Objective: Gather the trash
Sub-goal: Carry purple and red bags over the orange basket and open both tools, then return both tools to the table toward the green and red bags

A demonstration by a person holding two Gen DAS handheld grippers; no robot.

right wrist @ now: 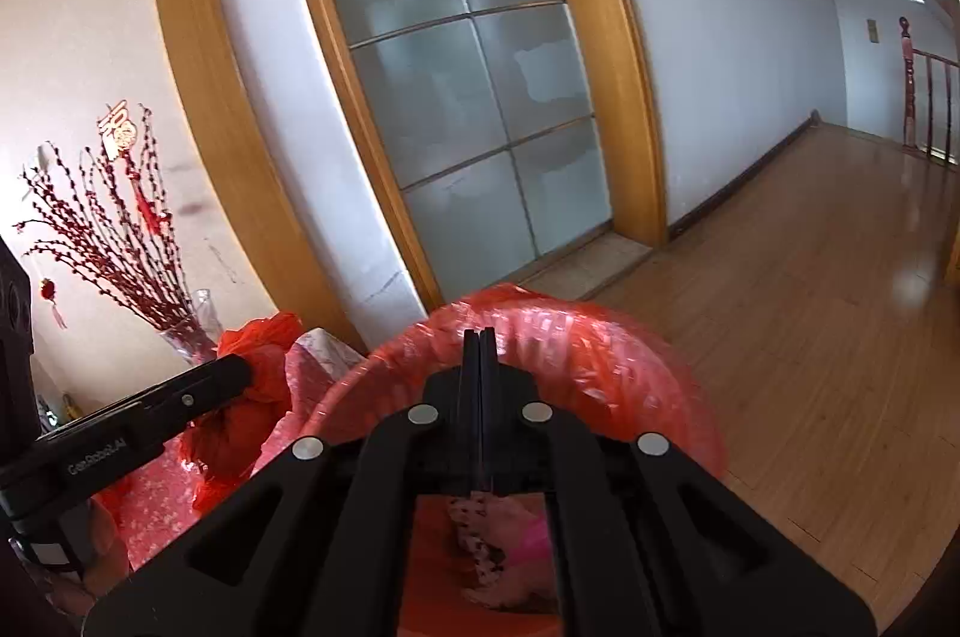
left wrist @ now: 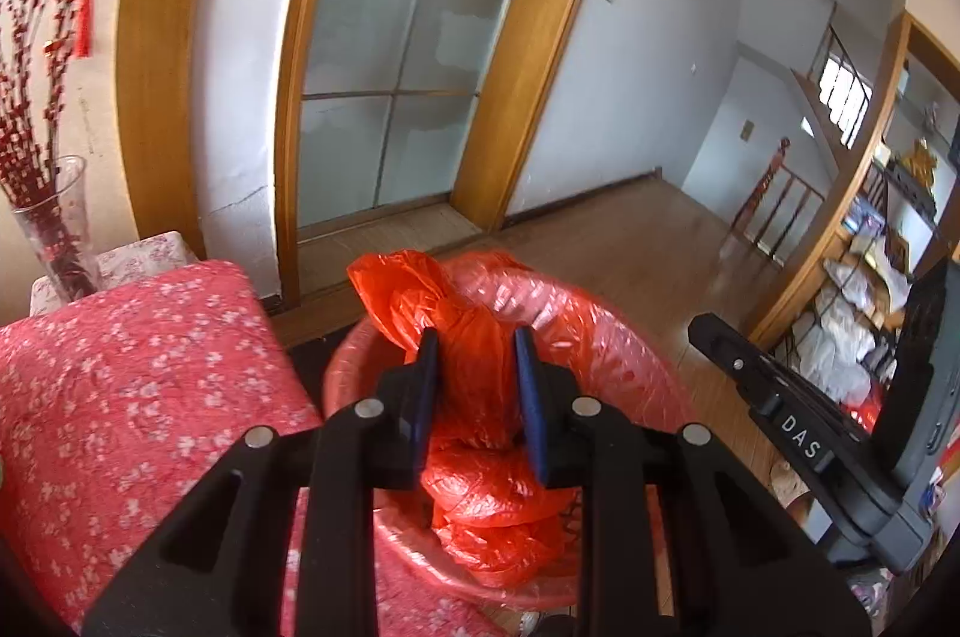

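Observation:
My left gripper (left wrist: 475, 355) is shut on a knotted orange-red plastic bag (left wrist: 474, 379) and holds it over a round bin lined with a translucent red bag (left wrist: 606, 331). The same orange-red bag (right wrist: 252, 391) shows at the left in the right wrist view, pinched by the left gripper (right wrist: 243, 373). My right gripper (right wrist: 480, 337) is shut with its fingers pressed together over the near side of the red-lined bin (right wrist: 600, 349). Whether it pinches the liner is hidden. Crumpled paper trash (right wrist: 498, 547) lies inside the bin.
A pink floral-covered seat (left wrist: 138, 385) stands left of the bin. A glass vase of red branches (left wrist: 54, 229) is behind it. A frosted glass door in a wooden frame (left wrist: 408, 55) is ahead, wooden floor (right wrist: 810, 337) to the right, cluttered shelves (left wrist: 864, 289) at far right.

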